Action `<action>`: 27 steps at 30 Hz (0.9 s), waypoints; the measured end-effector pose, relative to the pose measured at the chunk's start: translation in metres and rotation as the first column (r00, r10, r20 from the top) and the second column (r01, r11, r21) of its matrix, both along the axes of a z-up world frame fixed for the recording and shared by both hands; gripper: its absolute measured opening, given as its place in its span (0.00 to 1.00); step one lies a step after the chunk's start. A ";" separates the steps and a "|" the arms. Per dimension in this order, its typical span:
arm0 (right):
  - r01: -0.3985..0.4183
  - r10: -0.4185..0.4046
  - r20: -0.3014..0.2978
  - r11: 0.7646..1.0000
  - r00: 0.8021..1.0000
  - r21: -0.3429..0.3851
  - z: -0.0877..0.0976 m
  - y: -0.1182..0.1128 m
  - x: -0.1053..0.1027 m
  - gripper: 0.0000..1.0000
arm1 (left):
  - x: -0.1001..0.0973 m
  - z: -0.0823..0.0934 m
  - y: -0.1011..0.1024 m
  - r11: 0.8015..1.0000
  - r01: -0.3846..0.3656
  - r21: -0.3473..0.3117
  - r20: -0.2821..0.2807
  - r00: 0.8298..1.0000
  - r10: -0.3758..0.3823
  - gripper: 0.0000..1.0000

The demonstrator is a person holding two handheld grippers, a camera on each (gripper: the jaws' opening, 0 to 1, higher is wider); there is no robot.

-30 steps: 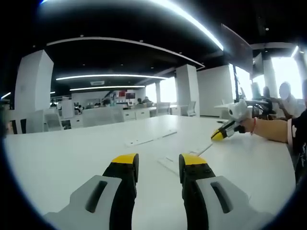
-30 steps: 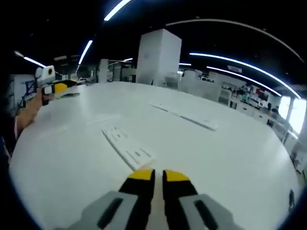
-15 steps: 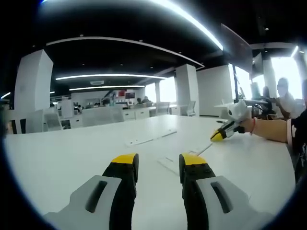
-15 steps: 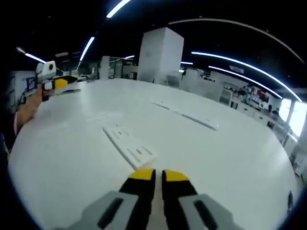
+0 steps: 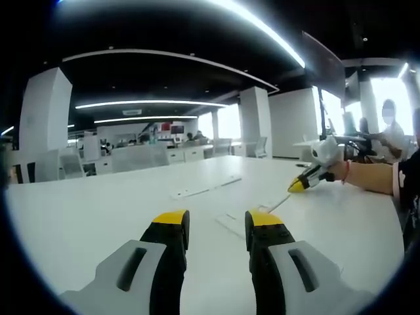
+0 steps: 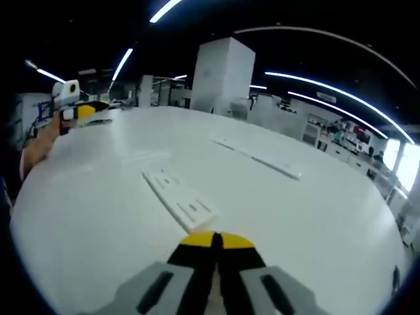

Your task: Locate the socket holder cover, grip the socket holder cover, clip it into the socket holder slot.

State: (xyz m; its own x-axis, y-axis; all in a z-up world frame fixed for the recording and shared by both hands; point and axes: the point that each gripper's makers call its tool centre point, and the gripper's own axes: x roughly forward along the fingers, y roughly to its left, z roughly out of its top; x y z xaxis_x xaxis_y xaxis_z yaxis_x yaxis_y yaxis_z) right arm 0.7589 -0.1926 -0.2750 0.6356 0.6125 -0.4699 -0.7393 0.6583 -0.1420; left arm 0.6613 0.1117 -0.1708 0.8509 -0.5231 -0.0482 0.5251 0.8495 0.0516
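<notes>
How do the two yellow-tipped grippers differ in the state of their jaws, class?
The left gripper has its jaws open, with bare white table showing in the gap. The right gripper has its jaws shut, the tips meeting just behind the flat white socket strip. Both share yellow tips on black fingers and grey bodies.

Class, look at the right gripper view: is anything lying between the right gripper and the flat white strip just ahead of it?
Nothing visible does. The right gripper, jaws together, sits at the near end of the flat white strip, with bare white table around them.

Socket holder cover (image 6: pixel 178 201) on table (image 6: pixel 315 216), long strip (image 6: pixel 259 159) beyond.
</notes>
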 end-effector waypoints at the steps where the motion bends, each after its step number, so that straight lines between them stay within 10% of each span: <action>1: 0.000 0.000 0.000 1.000 1.000 0.001 0.000 0.000 0.000 0.04 | 0.000 0.000 0.000 1.000 0.001 0.000 -0.001 1.000 -0.001 0.34; 27: -0.035 0.036 0.046 0.999 0.998 -0.023 0.000 0.010 0.001 0.04 | 0.001 -0.001 0.001 1.000 0.002 0.001 -0.008 1.000 -0.002 0.34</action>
State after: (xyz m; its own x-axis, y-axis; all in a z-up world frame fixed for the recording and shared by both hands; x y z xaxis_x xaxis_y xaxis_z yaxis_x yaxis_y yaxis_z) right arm 0.7597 -0.1831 -0.2747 0.6351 0.6251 -0.4538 -0.7545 0.6278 -0.1913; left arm 0.6624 0.1123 -0.1722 0.8492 -0.5251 -0.0560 0.5276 0.8481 0.0481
